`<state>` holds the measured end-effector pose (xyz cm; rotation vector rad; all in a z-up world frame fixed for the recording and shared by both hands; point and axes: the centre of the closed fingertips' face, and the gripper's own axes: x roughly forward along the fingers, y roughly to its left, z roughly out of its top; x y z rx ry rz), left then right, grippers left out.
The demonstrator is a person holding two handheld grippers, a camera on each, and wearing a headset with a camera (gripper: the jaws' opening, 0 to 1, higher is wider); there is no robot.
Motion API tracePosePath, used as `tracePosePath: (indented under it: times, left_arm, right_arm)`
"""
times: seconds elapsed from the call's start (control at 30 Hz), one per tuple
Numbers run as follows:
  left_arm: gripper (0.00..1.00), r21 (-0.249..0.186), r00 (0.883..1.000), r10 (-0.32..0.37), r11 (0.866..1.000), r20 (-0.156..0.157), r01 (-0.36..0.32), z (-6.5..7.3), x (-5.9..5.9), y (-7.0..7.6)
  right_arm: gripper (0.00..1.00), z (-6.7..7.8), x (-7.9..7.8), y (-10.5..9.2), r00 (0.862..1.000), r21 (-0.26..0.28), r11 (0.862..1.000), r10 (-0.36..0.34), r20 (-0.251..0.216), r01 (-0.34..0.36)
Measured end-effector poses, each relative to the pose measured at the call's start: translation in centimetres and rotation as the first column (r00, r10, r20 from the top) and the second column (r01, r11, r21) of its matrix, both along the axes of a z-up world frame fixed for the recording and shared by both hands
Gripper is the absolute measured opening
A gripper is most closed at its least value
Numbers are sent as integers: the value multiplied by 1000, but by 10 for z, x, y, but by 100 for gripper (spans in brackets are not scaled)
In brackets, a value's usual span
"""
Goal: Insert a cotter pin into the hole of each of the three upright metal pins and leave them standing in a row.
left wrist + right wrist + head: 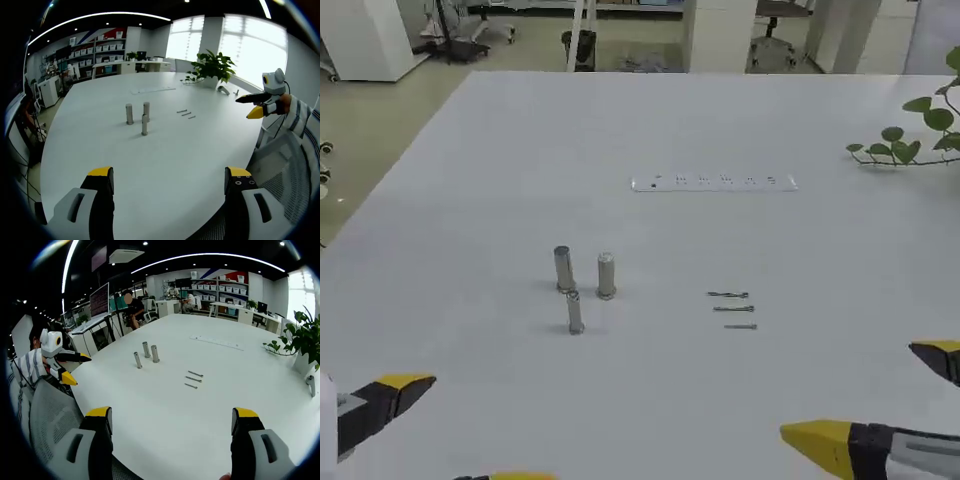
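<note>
"So, how far open were the tools?"

"Both wide apart, holding nothing. The left gripper (169,175) and the right gripper (171,414) were held at the near edge of the tabletop (520,150), jaws spread, clear of every part."

"And the work?"

"Three metal pins (575,311) stood upright in a tight cluster about mid-tabletop, two abreast and the third just in front, toward the near edge. Three cotter pins (733,308) lay flat, parallel, one behind the other, off toward the right edge and apart from the metal pins."

"Room to move?"

"Plenty. There was bare surface between the grippers and the parts. A power strip (715,182) lay beyond, toward the far edge, and a plant (920,130) trailed over the far right corner."
</note>
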<state>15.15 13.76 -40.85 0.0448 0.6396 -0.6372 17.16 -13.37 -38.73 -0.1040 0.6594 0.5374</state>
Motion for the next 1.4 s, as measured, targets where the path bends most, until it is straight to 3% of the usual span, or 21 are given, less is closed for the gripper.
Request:
tracePosePath:
  times: [0.4,1.4]
  left_arm:
    - [90,2,1000,-1,1000,10,1,3,0,0]
    - [87,9,1000,6,1000,-15,-6,0,4,-1]
  right_arm:
    - [98,2,-2,-3,1000,3,1000,-11,6,11]
    - [98,-2,2,-6,1000,1,1000,-18,-5,18]
